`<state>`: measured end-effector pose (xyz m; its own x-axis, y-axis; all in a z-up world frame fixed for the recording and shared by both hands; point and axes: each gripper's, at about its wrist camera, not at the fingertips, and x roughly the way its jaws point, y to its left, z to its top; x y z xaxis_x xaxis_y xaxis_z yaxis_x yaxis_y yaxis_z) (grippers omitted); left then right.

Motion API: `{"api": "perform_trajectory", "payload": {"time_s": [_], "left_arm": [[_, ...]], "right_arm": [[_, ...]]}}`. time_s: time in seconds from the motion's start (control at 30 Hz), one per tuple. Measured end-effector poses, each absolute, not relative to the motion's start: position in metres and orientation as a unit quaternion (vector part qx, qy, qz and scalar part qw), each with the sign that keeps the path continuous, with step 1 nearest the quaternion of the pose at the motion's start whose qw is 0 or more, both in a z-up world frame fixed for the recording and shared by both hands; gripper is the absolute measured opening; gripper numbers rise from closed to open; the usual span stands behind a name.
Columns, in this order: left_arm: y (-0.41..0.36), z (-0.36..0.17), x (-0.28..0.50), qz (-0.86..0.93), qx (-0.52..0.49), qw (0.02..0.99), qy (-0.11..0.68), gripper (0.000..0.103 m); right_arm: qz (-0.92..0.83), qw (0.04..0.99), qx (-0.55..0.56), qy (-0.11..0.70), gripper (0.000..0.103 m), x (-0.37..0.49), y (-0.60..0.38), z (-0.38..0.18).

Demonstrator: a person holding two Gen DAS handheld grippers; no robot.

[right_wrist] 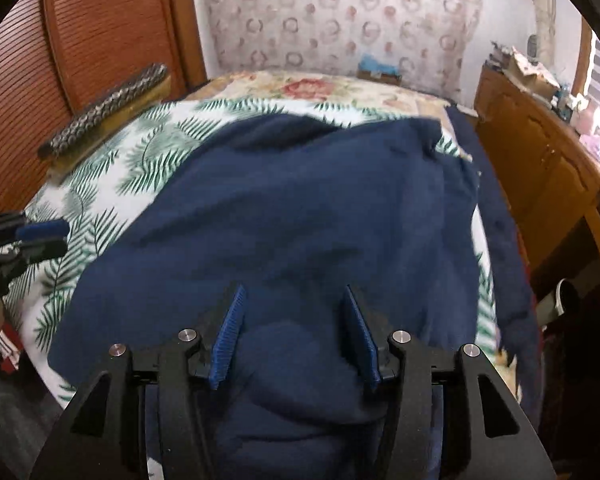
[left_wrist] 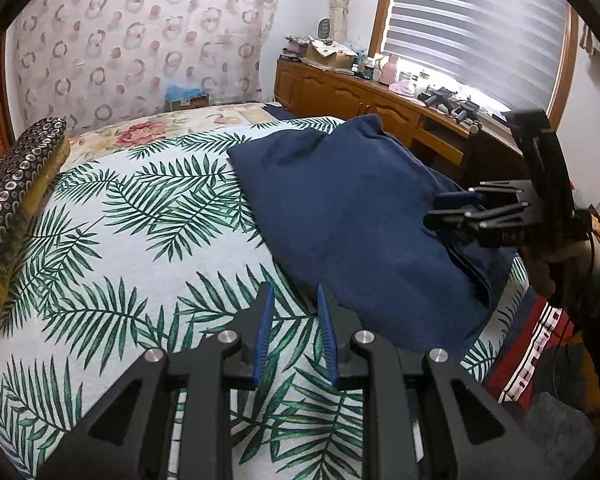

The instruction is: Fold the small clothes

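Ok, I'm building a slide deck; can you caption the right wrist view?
Right gripper open above a navy garment on the palm-print bedspread.

A bedroom. The bed (left_wrist: 100, 248) wears a white cover printed with green palm fronds; a floral sheet (left_wrist: 148, 132) shows at its far end. Behind it hangs a pale curtain (left_wrist: 140, 40) patterned with rings. On the right a wooden cabinet (left_wrist: 340, 92) runs along the wall — cluttered with boxes and bottles — under a window with striped blinds (left_wrist: 472, 28) glowing with daylight. On the left stands a slatted wooden door (right_wrist: 100, 32).
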<state>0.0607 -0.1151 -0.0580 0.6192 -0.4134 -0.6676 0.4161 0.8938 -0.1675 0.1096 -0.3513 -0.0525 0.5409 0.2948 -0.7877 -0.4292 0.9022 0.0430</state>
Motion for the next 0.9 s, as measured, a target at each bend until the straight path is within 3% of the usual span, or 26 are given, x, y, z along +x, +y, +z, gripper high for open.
{"api": "perform_trajectory", "payload": {"time_s": [0.27,0.4,0.9], "left_arm": [[-0.117,-0.061,0.06,-0.234,-0.001,0.897,0.374,0.02],[-0.12,-0.061,0.059,-0.236,0.001,0.897,0.374,0.02],[-0.134,-0.058,0.059,-0.243,0.011,0.894,0.376,0.02]], "right_arm": [[0.207,0.868,-0.079,0.444,0.05,0.084,-0.36,-0.063],[0.209,0.867,-0.092,0.443,0.009,0.074,-0.365,-0.064],[0.161,0.886,-0.098,0.424,0.004,0.019,-0.421,-0.042]]}}
